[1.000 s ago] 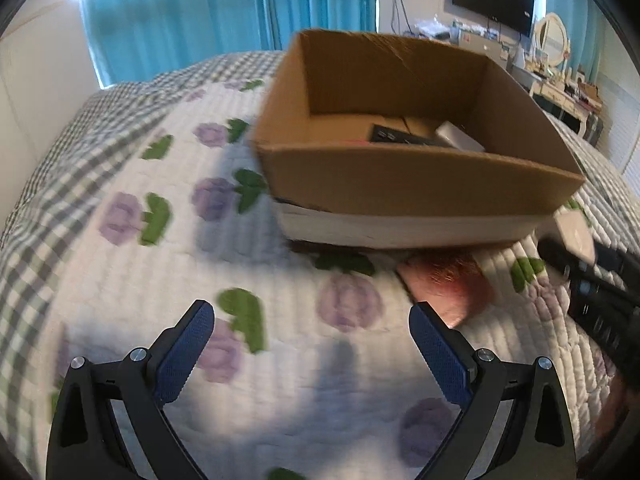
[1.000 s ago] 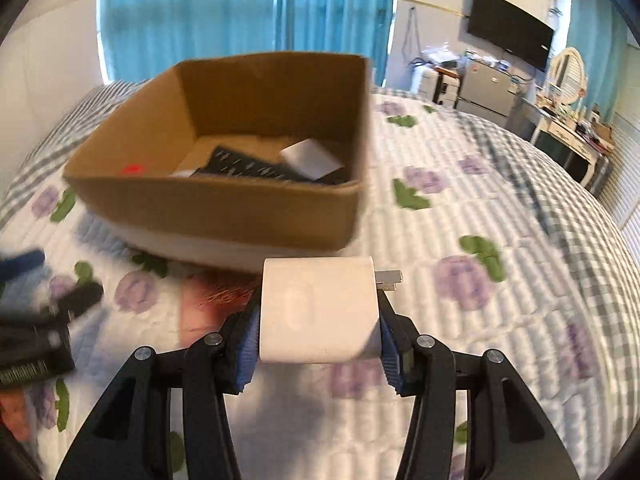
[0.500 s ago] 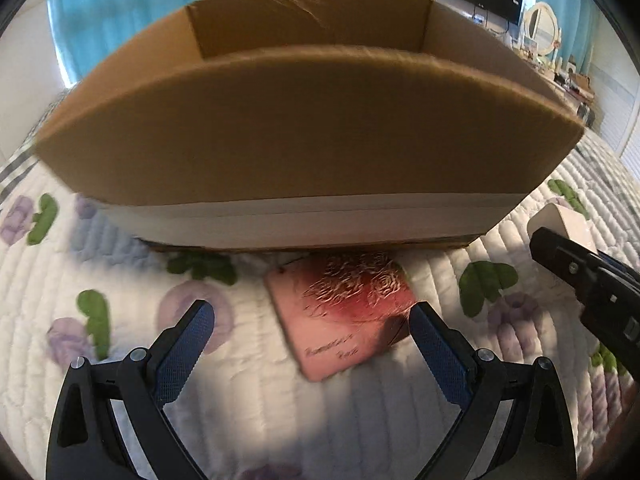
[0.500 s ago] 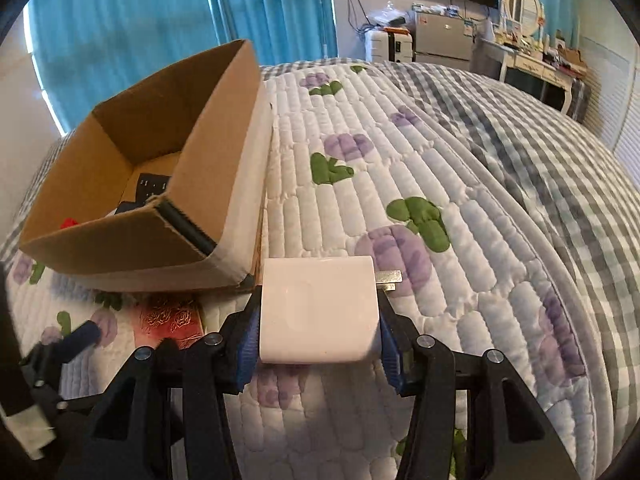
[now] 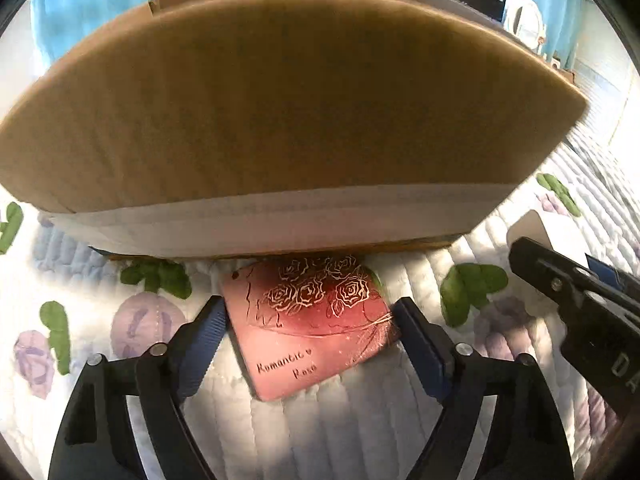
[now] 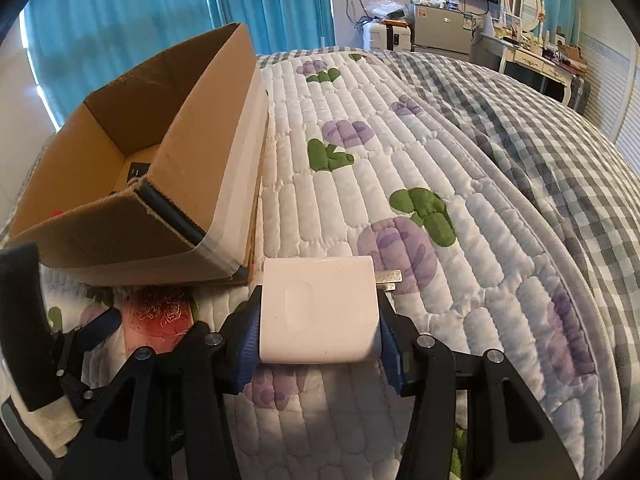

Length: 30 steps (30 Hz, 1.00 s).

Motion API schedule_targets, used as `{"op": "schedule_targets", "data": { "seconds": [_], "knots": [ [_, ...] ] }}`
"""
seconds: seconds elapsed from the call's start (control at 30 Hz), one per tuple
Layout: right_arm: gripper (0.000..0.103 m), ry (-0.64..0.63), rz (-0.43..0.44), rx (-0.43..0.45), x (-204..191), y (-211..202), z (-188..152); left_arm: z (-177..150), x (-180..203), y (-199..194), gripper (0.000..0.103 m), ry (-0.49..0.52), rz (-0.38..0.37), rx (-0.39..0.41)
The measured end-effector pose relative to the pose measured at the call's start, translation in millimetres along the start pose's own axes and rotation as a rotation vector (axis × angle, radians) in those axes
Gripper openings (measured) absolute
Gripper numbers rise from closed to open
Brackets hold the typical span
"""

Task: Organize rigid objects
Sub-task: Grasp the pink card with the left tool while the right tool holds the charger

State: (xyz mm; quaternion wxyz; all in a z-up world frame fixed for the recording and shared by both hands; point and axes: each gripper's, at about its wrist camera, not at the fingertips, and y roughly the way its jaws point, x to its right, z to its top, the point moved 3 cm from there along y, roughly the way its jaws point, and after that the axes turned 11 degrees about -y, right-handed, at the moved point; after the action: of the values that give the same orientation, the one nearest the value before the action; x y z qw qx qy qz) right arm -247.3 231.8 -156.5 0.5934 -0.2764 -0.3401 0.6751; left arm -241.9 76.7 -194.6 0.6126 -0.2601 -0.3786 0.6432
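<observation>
A pink-red flat box with gold roses [image 5: 316, 320] lies on the quilt, its far end tucked against the cardboard box [image 5: 280, 120]. My left gripper [image 5: 310, 324] is open with its blue pads on either side of the pink box, close to its edges. My right gripper [image 6: 320, 316] is shut on a white plug charger [image 6: 318, 312], held just above the quilt to the right of the cardboard box [image 6: 132, 184]. The right gripper and the charger [image 5: 544, 228] show at the right edge of the left wrist view. The pink box [image 6: 156, 316] also shows in the right wrist view.
The cardboard box holds dark objects [image 6: 138, 170], mostly hidden. The floral quilt [image 6: 440, 160] covers the bed and slopes away to the right. Blue curtains [image 6: 140, 8], a TV and a dresser [image 6: 532, 52] stand far behind.
My left gripper has moved forward and down, and its pads have narrowed around the pink box. My right gripper still holds the charger and has shifted slightly right of the cardboard box.
</observation>
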Motion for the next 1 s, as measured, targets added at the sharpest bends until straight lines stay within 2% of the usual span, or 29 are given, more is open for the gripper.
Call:
{"op": "schedule_targets", "data": {
  "seconds": [0.13, 0.5, 0.63, 0.8, 1.0],
  "knots": [
    [0.05, -0.005, 0.002, -0.002, -1.6, -3.1, -2.2, -6.5, -9.2, -12.3, 0.079, -0.01, -0.022, -0.015],
    [0.05, -0.066, -0.007, 0.013, -18.0, -22.5, -6.6, -36.5, -34.1, -61.7, 0.076, 0.003, -0.078, -0.08],
    [0.05, -0.098, -0.01, 0.022, -27.3, -32.1, -8.9, -34.5, -50.6, -75.2, 0.074, -0.003, -0.094, -0.074],
    [0.05, -0.148, -0.005, 0.073, -42.7, -55.7, -3.8, -36.8, -66.9, -93.2, 0.074, 0.005, -0.105, -0.038],
    [0.05, -0.203, -0.012, 0.131, -58.1, -83.7, 7.9, -23.6, -62.9, -100.9, 0.072, 0.006, -0.133, -0.042]
  ]
}}
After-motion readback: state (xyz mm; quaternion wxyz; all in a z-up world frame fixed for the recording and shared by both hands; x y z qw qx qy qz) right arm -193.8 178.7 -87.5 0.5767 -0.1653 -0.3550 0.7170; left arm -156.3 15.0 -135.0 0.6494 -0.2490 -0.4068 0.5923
